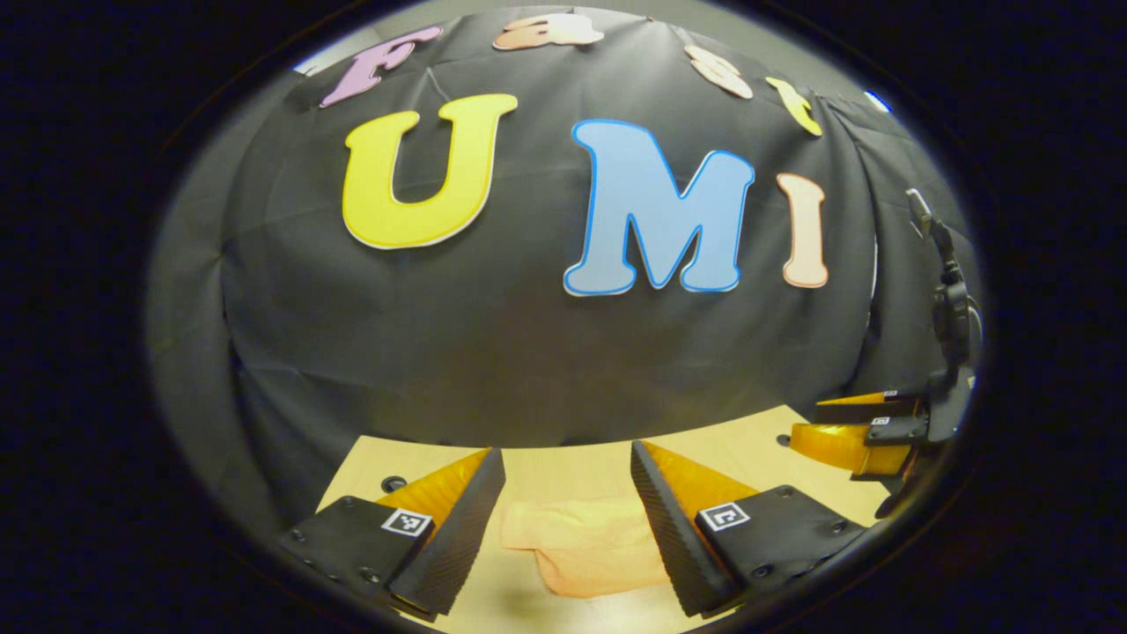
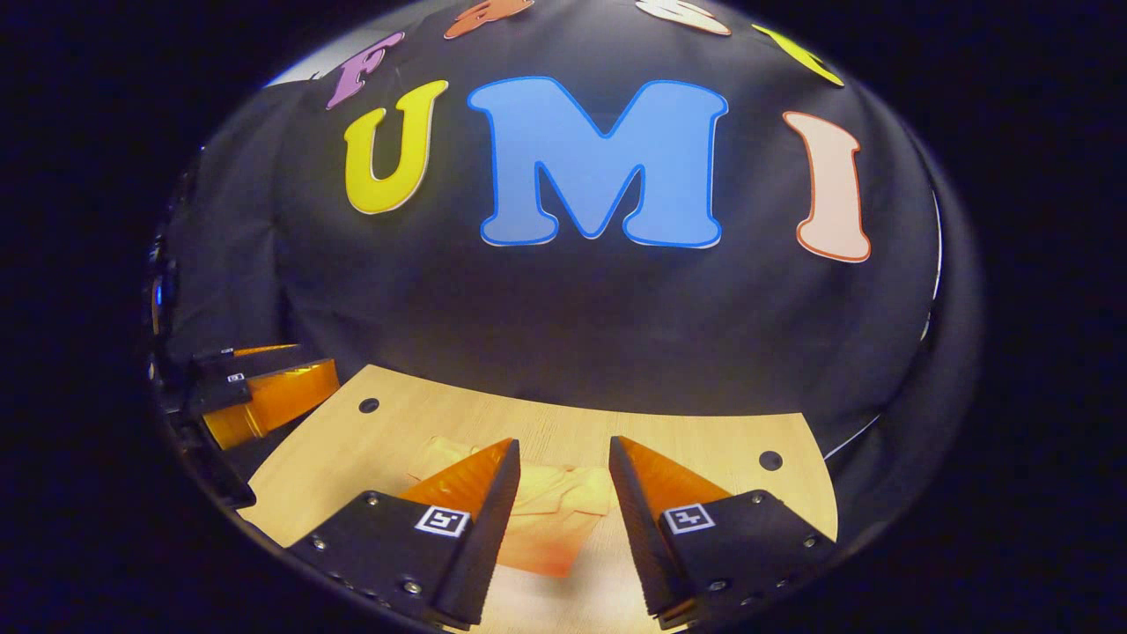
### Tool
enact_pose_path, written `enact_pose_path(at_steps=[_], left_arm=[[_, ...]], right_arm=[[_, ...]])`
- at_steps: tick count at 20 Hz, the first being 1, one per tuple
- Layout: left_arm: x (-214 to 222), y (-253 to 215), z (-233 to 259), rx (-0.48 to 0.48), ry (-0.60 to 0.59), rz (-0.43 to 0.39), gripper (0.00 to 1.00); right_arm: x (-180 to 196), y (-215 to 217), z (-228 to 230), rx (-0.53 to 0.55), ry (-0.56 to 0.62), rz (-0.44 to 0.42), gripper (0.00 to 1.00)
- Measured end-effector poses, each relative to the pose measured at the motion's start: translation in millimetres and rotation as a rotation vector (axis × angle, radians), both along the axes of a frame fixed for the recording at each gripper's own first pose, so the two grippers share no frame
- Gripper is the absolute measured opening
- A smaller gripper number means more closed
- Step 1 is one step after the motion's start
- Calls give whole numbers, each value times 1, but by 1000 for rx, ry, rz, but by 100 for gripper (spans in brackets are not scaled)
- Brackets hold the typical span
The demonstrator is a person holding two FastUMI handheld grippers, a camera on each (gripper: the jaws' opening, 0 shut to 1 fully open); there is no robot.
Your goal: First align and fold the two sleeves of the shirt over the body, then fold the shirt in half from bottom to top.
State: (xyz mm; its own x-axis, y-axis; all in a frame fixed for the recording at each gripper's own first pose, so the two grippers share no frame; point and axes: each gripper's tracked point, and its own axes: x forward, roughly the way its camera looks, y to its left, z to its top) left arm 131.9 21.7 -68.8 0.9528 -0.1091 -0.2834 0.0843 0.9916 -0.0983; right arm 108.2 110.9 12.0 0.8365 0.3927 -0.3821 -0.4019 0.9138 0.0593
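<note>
In the left gripper view the left tool (image 1: 568, 519) hangs released above a pale peach fabric shirt (image 1: 585, 546) lying at 6 o'clock on the light wooden tabletop (image 1: 563, 467), the right tool (image 1: 858, 427) at 3 o'clock; in the right gripper view the right tool (image 2: 563, 519), likewise released, frames the shirt (image 2: 550, 519) at 6 o'clock, with square black-and-white marker tags (image 2: 440, 520) on its fingers.

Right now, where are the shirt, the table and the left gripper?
shirt (image 1: 585, 546), left gripper view, on the cloth between the fingers.
table (image 2: 704, 440), right gripper view, on bare wood near the back edge.
left gripper (image 1: 568, 519), left gripper view, midway between its fingertips.
</note>
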Motion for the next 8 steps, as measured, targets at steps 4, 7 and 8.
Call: enact_pose_path(at_steps=[4,7,8], left_arm=[[-33,3,23,-26,-30,8,94],[-52,9,35,-38,-48,22,94],[-59,12,38,-41,-55,28,94]], right_arm=[[-26,-2,24,29,-43,14,65],[-41,-3,34,51,-64,18,66],[-46,-4,38,61,-68,18,66]])
